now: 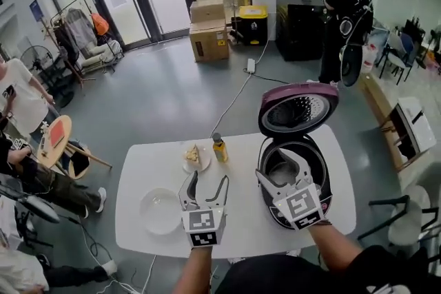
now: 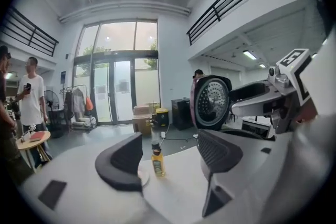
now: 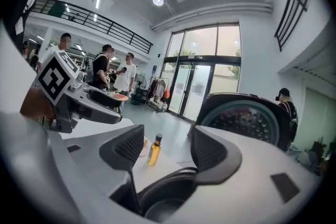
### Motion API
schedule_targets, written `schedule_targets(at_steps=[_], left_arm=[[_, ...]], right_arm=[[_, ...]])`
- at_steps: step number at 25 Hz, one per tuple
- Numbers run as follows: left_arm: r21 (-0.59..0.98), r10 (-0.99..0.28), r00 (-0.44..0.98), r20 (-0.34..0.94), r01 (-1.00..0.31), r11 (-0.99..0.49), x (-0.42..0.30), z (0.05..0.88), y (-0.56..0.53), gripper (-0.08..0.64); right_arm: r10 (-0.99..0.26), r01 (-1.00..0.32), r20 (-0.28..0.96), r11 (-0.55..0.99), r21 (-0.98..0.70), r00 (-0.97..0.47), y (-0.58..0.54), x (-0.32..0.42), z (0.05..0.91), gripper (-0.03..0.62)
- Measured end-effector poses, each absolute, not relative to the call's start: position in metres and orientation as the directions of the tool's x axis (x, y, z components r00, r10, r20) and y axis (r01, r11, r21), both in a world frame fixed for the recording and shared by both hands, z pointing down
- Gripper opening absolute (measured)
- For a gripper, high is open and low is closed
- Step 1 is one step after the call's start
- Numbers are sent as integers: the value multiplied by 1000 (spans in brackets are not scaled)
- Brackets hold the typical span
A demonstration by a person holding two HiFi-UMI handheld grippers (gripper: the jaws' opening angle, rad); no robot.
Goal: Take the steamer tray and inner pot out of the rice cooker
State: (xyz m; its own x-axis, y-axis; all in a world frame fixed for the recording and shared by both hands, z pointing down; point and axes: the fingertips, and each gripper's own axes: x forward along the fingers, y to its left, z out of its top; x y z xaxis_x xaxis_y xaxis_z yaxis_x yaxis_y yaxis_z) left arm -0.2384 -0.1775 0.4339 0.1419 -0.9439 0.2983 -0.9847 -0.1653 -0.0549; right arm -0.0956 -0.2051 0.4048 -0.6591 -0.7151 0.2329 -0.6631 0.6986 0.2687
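Left gripper: jaws apart, nothing between them, hovering over the table just left of the rice cooker.

Right gripper: jaws apart, gripping nothing, hanging above the cooker's open mouth.

Cooker lid stands up behind the mouth. Inner pot sits inside the cooker, below the right jaws. Can't separate the steamer tray from the pot in any view.

Left of the cooker: bottle nearest, then plate with food, then empty plate farthest.
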Motion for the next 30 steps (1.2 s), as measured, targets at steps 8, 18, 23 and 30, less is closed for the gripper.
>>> schedule_targets(at_steps=[8,18,23,30], left_arm=[[-36,-896,260,360,-956,-292,-141,452,-193,341],[227,-837,390,384,-918,-324,-83,469,-193,383],[696,-745,613,262,-655,-295,-69,483,-195,442],[931,-689,714,120,-322,-171,-67,497,-202,557]], right_arm=[[-784,-739,267,619,266,-561,-212,10,412,281],[-756,-784,316,618,57,-573,-213,83,440,327],[-639,-678,284,535,-504,-715,-226,118,467,358],[-541,-384,185,281,-879,-820,-241,151,493,357]])
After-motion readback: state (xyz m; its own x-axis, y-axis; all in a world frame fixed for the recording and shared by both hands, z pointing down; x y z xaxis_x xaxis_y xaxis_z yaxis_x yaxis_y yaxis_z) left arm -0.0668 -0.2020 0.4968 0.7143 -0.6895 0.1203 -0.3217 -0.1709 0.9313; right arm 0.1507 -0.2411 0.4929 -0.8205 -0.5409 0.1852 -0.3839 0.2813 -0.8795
